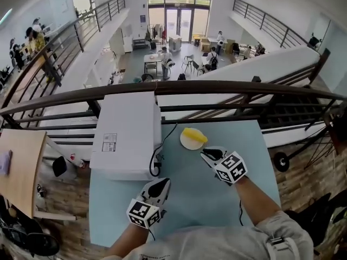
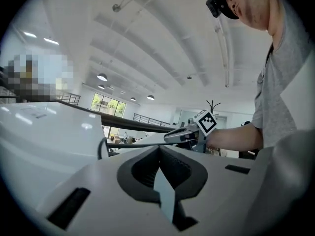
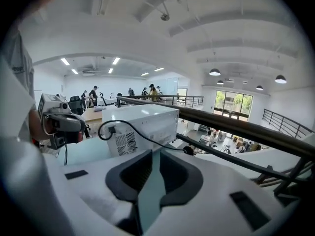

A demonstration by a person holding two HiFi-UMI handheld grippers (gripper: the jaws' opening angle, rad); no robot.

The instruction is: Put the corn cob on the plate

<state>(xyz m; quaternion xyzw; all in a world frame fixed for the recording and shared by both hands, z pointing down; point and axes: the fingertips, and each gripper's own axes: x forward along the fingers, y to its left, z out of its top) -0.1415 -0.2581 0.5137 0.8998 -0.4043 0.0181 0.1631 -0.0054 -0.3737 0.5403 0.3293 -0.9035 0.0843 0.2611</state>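
The corn cob (image 1: 194,136) is lying on the plate (image 1: 186,143) at 12 o'clock. The job is looking done, so the closed left tool (image 1: 162,185) and narrow right tool (image 1: 209,155) are hanging empty.

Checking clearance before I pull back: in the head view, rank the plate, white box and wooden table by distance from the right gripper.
1. plate, just ahead and left of the right gripper.
2. white box, farther to the left.
3. wooden table, at the far left edge.
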